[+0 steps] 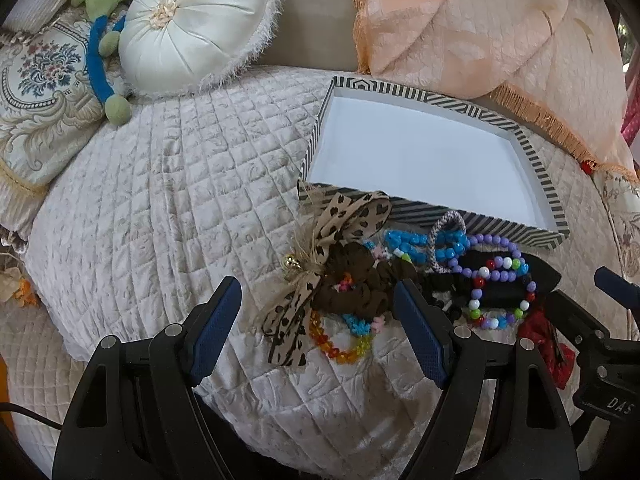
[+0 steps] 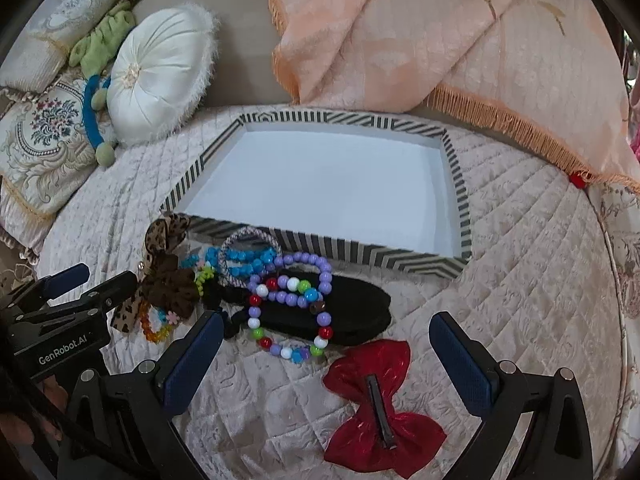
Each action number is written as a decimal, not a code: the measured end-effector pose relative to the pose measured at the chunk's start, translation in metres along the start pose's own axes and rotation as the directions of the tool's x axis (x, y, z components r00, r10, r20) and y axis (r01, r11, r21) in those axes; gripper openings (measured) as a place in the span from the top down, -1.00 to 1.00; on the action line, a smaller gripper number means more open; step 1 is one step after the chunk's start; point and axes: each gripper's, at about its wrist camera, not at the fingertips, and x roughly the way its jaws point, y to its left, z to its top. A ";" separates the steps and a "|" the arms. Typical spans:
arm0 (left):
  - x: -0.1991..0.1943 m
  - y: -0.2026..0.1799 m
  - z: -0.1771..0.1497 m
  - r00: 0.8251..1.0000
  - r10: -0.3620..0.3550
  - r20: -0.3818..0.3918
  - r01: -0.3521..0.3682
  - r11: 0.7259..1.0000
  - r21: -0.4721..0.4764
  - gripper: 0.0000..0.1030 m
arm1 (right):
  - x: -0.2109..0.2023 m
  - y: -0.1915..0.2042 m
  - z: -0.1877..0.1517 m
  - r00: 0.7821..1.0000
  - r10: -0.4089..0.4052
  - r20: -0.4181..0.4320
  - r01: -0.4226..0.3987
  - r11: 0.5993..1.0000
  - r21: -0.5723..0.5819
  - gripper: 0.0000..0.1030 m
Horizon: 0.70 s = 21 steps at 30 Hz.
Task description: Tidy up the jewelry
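A striped tray (image 1: 536, 152) (image 2: 456, 168) with a bare white floor lies on the quilted bed. In front of it sits a pile of accessories: a leopard-print bow (image 1: 340, 220) (image 2: 168, 236), a brown scrunchie (image 1: 352, 280) (image 2: 172, 284), blue beads (image 1: 416, 240) (image 2: 248, 260), a purple bead bracelet (image 1: 500, 276) (image 2: 288, 300), an orange bead bracelet (image 1: 340, 344) and a black bow (image 2: 352, 312). A red bow (image 2: 384, 408) (image 1: 540, 340) lies clip side up. My left gripper (image 1: 318, 320) is open just before the scrunchie. My right gripper (image 2: 326, 356) is open above the red bow.
A round white cushion (image 1: 192, 28) (image 2: 156, 76), a floral pillow (image 1: 40, 92) and a green and blue plush toy (image 1: 104, 4) lie at the back left. A peach fringed cloth (image 1: 480, 32) (image 2: 400, 32) drapes behind the tray.
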 end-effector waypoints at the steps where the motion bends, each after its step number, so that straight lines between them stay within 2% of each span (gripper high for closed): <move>1: 0.001 0.000 -0.001 1.000 -0.001 -0.004 0.001 1.000 -0.002 -0.54 | 0.001 0.000 -0.001 1.000 -0.006 -0.008 0.006 1.000 0.000 -0.99; 10: 0.005 -0.004 -0.003 1.000 -0.009 -0.020 0.009 1.000 -0.002 -0.54 | 0.010 0.001 -0.007 0.997 -0.021 -0.072 0.021 1.000 -0.003 -0.99; 21: 0.004 -0.004 -0.006 0.999 -0.016 -0.029 0.016 1.000 -0.009 -0.54 | 0.014 0.004 -0.009 0.995 -0.011 -0.101 0.011 1.000 -0.007 -0.99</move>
